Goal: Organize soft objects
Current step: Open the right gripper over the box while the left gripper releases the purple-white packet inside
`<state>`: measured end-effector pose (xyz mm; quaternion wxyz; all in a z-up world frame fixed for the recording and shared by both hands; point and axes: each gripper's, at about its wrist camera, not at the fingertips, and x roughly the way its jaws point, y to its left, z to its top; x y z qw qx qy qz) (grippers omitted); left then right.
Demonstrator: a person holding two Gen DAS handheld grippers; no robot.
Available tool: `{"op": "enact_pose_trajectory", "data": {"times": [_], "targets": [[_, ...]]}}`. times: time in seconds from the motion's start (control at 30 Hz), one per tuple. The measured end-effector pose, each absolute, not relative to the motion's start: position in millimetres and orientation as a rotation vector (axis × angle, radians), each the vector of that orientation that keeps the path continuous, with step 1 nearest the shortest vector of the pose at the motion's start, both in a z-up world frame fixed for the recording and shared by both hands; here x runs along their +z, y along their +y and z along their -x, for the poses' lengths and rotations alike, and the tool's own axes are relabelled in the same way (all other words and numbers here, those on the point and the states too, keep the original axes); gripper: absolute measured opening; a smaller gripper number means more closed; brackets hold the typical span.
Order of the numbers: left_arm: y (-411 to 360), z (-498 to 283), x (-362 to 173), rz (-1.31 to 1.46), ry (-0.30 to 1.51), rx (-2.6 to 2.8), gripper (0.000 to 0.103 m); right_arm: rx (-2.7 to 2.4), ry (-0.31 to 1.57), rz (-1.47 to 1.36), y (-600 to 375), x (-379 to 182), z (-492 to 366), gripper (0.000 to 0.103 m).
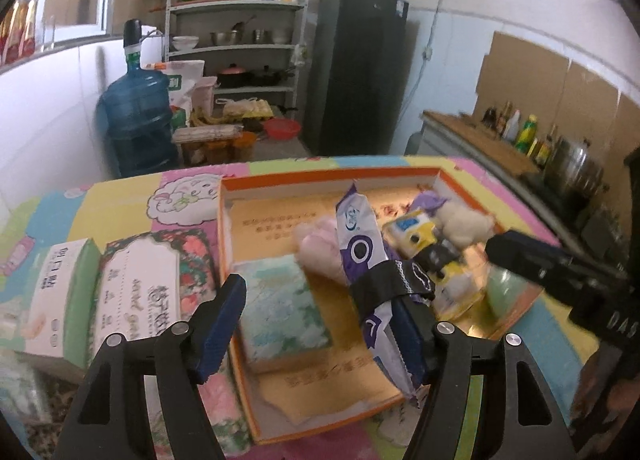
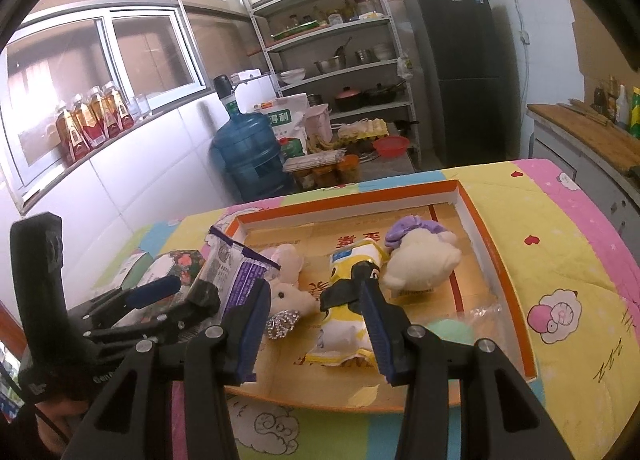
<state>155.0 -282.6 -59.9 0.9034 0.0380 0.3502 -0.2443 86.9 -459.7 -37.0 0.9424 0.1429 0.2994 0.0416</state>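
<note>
In orange box (image 2: 500, 280), plush toys (image 2: 420, 260), tissue packs (image 1: 280, 300)

Behind the table you see a blue water jug (image 2: 250, 151) beside a metal shelf (image 2: 340, 59) of pots. A dark fridge (image 2: 460, 71) stands right of it.

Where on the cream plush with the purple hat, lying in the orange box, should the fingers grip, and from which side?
Grip the cream plush across its round body, coming from above: it lies near the orange box wall, its hat toward the far side, and the yellow pack crowds its other flank, so only the top looks free.
</note>
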Motion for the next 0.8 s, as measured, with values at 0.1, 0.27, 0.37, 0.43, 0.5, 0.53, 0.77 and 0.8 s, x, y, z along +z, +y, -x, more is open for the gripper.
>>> {"op": "enact_pose_trajectory", "data": {"times": [0.1,0.27,0.37,0.43,0.5,0.53,0.77,0.8], "targets": [[-284.6,-149.5,-63.7,-0.149,0.734,-0.509,0.072,0.087,0.614,-0.295,-458.7,-38.1,-85.8,0.047],[-288.4,-133.1,-64.0,-0.233,0.722,-0.554,0.072,0.081,0.616,-0.304,-460.2,-39.2,-81.8,0.047],[-285.2,-125.9,-59.4,-0.220,0.703,-0.575,0.072,0.078,0.615,-0.310,-461.4,-39.5,-79.0,0.047],[-280.6,-121.3,-54.5,-0.201,0.681,-0.576,0.072,0.079,0.615,-0.314,-461.4,-39.1,-77.3,0.047],[-276.1,-117.5,-49.8,-0.181,0.658,-0.578,0.072,0.079,0.615,-0.310,-461.9,-39.4,-78.3,0.047],[-273.4,-116.5,-46.4,-0.167,0.644,-0.579,0.072,0.080,0.614,-0.309,-461.0,-38.9,-76.8,0.047],[-246.6,-96.8,-22.1,-0.040,0.551,-0.612,0.072,0.118,0.608,-0.313,-446.9,-29.2,-65.2,0.047],[-242.7,-94.1,-19.3,-0.031,0.542,-0.610,0.072,0.130,0.607,-0.314,-442.8,-27.0,-63.5,0.047]]}}
